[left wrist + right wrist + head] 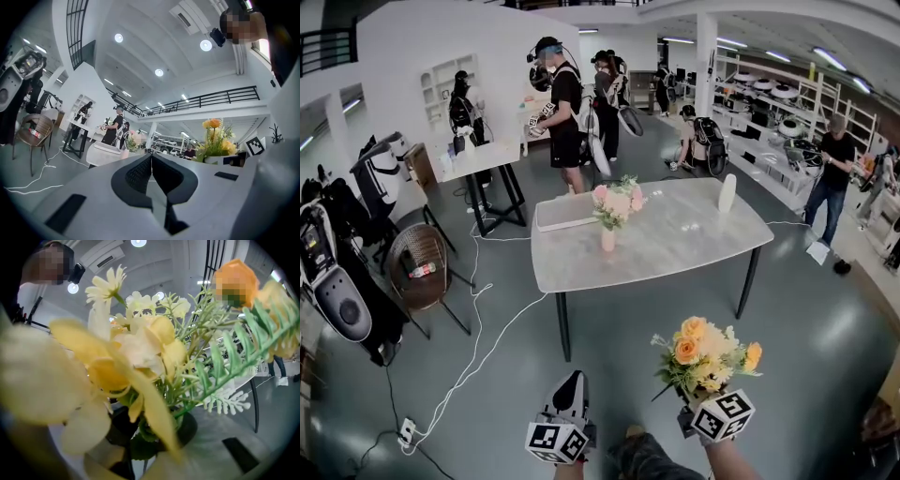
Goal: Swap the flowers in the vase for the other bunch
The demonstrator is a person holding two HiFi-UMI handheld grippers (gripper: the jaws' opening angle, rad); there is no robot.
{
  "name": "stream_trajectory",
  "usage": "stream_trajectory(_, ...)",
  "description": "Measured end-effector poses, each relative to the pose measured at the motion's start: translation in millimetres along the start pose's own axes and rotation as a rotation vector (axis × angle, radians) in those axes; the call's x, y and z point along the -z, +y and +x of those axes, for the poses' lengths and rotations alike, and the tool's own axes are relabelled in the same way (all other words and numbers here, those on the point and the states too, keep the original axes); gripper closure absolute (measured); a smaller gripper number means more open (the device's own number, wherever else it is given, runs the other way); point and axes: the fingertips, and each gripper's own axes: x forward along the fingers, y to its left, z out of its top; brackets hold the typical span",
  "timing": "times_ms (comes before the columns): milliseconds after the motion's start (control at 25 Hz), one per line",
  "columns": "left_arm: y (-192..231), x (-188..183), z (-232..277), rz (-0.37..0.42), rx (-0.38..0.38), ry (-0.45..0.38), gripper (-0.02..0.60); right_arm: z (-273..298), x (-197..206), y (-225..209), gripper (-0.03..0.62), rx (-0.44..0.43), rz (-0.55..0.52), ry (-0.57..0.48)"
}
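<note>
Vase (pixel 608 240) stands upright near the middle of the table (pixel 694 248) and holds the pink bunch (pixel 617 202). It lies far ahead of both grippers, well apart from them. Left gripper (pixel 567 412): jaws together, empty, and more directly in line with the vase, so judged the one to lift the pink stems straight up. Right gripper (pixel 692 398): jaws clamped on the stems of the yellow bunch (pixel 705 352), carried upright at near right.

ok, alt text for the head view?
The right tool holds a yellow-orange bunch low in the foreground, with the shut, empty left tool beside it. Ahead, a grey table bears a vase of pink flowers; people stand behind it.
</note>
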Motion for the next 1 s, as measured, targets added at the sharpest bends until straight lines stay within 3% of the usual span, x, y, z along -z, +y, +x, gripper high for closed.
stream_trajectory(1000, 49, -4, 185, 0.013, 0.025, 0.064, 0.567, 151, -23, -103, 0.513, -0.054, 0.059, 0.053)
